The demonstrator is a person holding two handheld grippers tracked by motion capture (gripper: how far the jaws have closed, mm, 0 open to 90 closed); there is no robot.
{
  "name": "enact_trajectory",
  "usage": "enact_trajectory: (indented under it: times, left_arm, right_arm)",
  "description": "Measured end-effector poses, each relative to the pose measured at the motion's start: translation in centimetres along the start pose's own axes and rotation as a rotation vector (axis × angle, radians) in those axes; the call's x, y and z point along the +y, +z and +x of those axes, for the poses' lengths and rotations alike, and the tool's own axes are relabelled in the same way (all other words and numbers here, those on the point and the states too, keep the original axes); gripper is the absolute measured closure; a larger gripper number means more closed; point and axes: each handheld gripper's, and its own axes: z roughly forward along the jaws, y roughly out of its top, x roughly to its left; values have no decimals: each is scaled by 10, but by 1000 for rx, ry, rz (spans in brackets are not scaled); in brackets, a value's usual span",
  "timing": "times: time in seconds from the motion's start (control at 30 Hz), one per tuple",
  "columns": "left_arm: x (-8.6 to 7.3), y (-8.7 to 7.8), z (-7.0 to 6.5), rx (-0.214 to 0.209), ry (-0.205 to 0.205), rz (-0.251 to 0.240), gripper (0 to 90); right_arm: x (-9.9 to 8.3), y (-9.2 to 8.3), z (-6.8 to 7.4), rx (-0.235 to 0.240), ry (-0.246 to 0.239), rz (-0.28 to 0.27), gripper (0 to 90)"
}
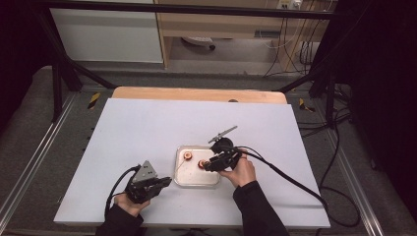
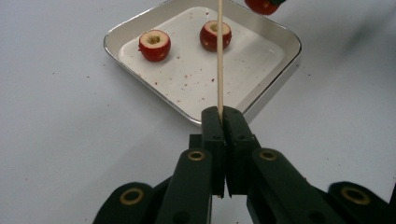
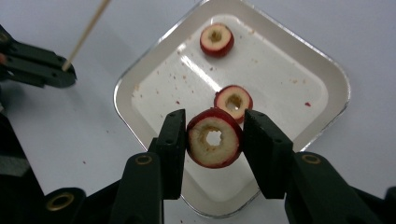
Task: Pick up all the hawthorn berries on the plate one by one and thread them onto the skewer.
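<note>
My left gripper (image 2: 223, 114) is shut on the lower end of a thin wooden skewer (image 2: 219, 56), which points toward a shiny square tray (image 2: 187, 79). Two cored red fruits (image 2: 154, 45) (image 2: 215, 35) lie in the tray. In the right gripper view, my right gripper (image 3: 215, 119) is shut on a third cored red fruit (image 3: 214, 140) and holds it above the tray (image 3: 280, 84), its hole facing the camera. In the high view the left gripper (image 1: 166, 182) sits left of the tray (image 1: 196, 185) and the right gripper (image 1: 207, 166) hovers over its right half.
The tray stands on a white table sheet (image 1: 147, 128), with small red crumbs scattered on the tray floor. A black cable (image 1: 290, 179) trails off to the right from the right gripper. A wooden table edge (image 1: 196, 93) runs along the back.
</note>
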Motion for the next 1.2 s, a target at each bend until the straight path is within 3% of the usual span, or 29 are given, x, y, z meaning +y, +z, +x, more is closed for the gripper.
enact_trajectory:
  times: [0.23,0.5,0.83,1.2]
  left_arm:
    - [0,-1,-1,9,-15,-15,884]
    - [0,0,-2,14,-38,-23,883]
    - [1,-1,-4,19,-73,-49,883]
    - [4,2,-11,9,-108,-59,882]
  right_arm:
    - [-7,-17,-6,29,53,-172,608]
    - [-13,-22,-11,96,136,-368,610]
    - [-18,-18,-12,168,231,-586,611]
    - [-21,-8,-5,172,285,-772,613]
